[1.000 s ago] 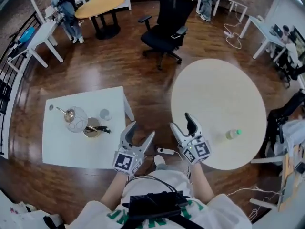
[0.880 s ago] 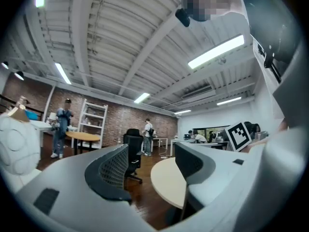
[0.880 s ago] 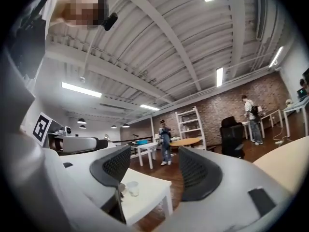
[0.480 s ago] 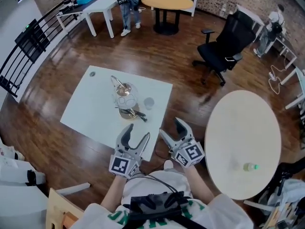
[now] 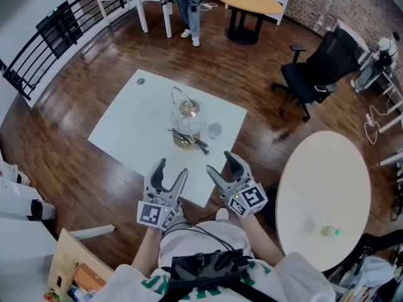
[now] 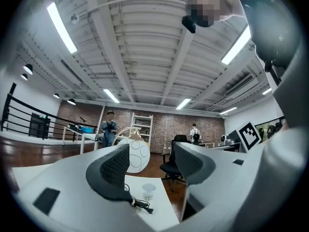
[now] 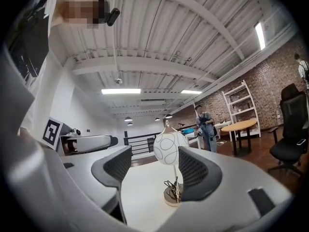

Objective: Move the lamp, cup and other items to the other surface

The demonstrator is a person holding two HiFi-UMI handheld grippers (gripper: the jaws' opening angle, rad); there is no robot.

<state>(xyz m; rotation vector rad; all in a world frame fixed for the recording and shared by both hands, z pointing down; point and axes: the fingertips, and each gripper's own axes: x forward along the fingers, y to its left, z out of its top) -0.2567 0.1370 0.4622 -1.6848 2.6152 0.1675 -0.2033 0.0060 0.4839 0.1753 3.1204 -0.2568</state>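
Observation:
On the white square table (image 5: 126,131) stands a lamp (image 5: 187,113) with a white globe shade and a brass base wrapped in black cable. A small clear cup (image 5: 215,131) stands to its right. My left gripper (image 5: 170,172) and right gripper (image 5: 221,167) hang side by side over the table's near corner, level and short of the lamp. Both are open and empty. Between the left gripper (image 6: 152,168) jaws I see the globe (image 6: 137,156) and cup (image 6: 148,191). The right gripper (image 7: 154,170) frames the lamp (image 7: 169,148); its jaws have just been closing slightly, on nothing.
A round beige table (image 5: 324,187) with a small green-capped bottle (image 5: 329,231) stands at the right. Beyond are a black office chair (image 5: 318,74), a yellow round table (image 5: 249,0), a standing person (image 5: 189,2) and a black railing (image 5: 50,33). A cardboard box (image 5: 75,269) sits at bottom left.
The view has swung from the round table to the white table. Both grippers have turned with it and now hang at that table's near corner, facing the lamp.

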